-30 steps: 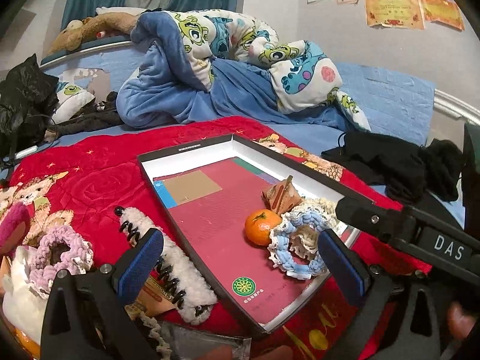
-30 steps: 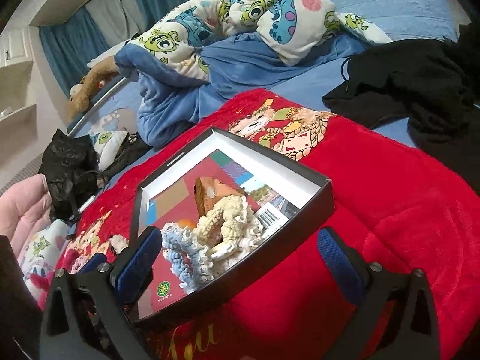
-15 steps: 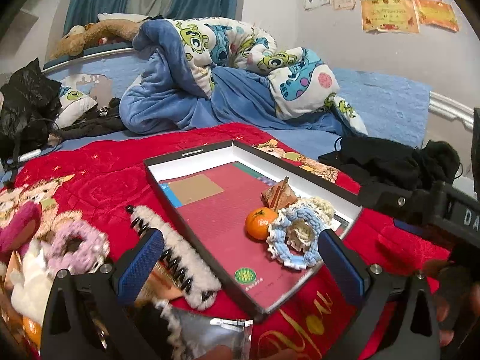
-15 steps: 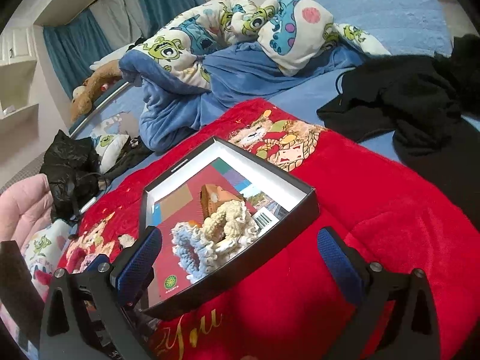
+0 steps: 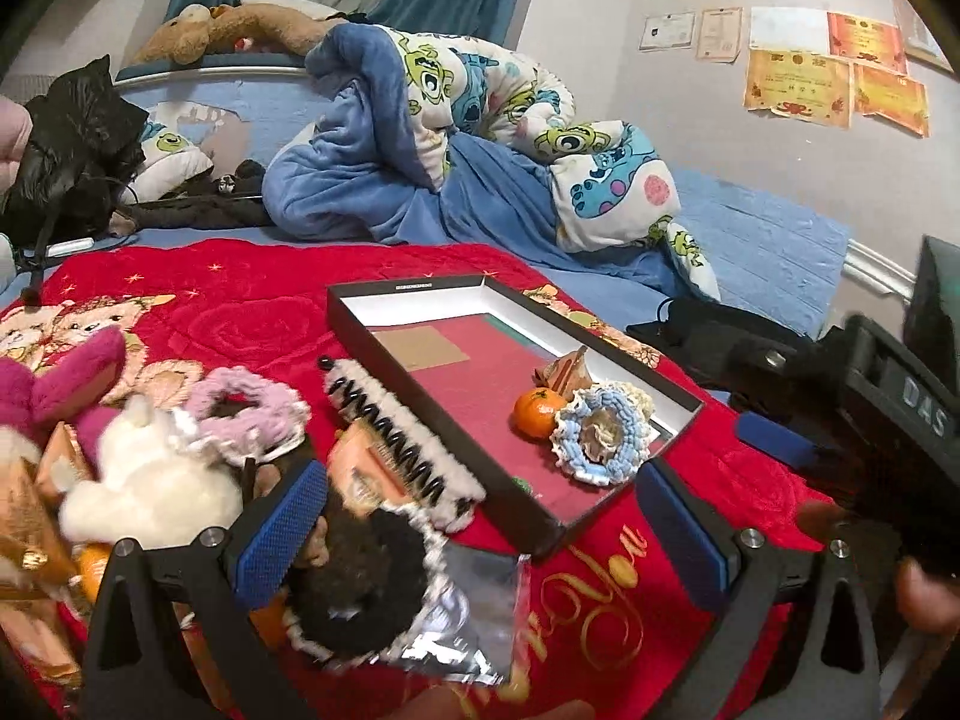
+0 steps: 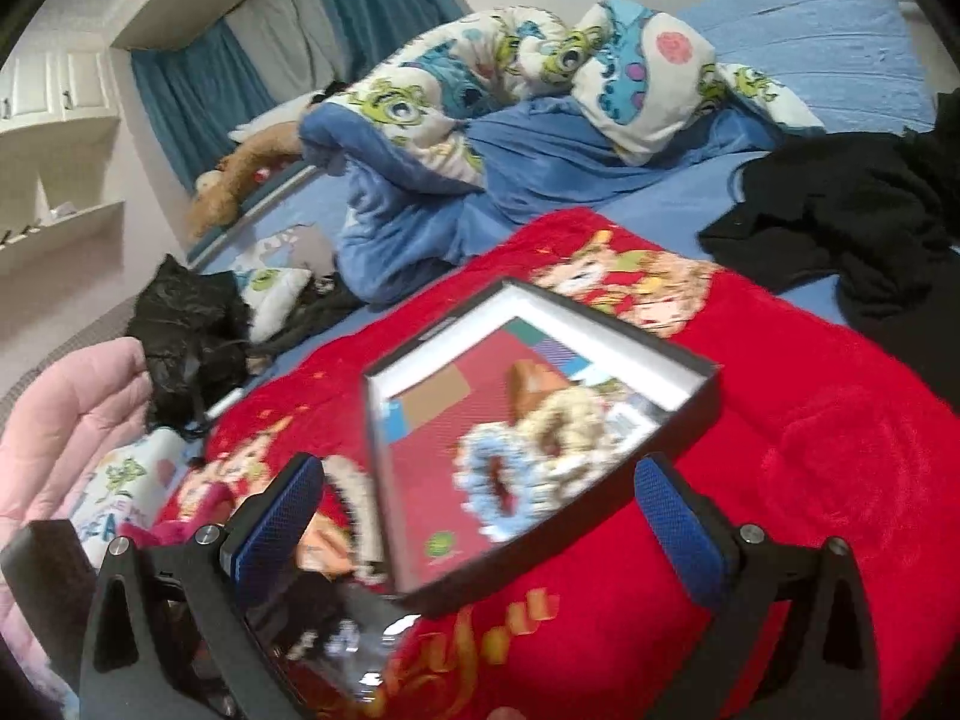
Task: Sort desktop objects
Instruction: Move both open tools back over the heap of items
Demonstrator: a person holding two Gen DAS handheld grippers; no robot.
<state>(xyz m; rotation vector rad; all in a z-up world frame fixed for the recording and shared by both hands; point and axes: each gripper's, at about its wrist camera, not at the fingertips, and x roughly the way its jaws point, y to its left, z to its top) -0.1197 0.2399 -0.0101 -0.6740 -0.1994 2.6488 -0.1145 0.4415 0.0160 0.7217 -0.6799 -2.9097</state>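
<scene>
Fingers on the left gripper were spread wide at the bottom of frame, gripping nothing, same for the right gripper. Just past them, lower left, sat a black scrunchie. Mid-frame, the black tray had a tangerine touching a blue scrunchie.

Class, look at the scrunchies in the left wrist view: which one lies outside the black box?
The pink scrunchie. It lies on the red blanket left of the box; the blue scrunchie and the cream scrunchie lie inside, beside the orange.
</scene>
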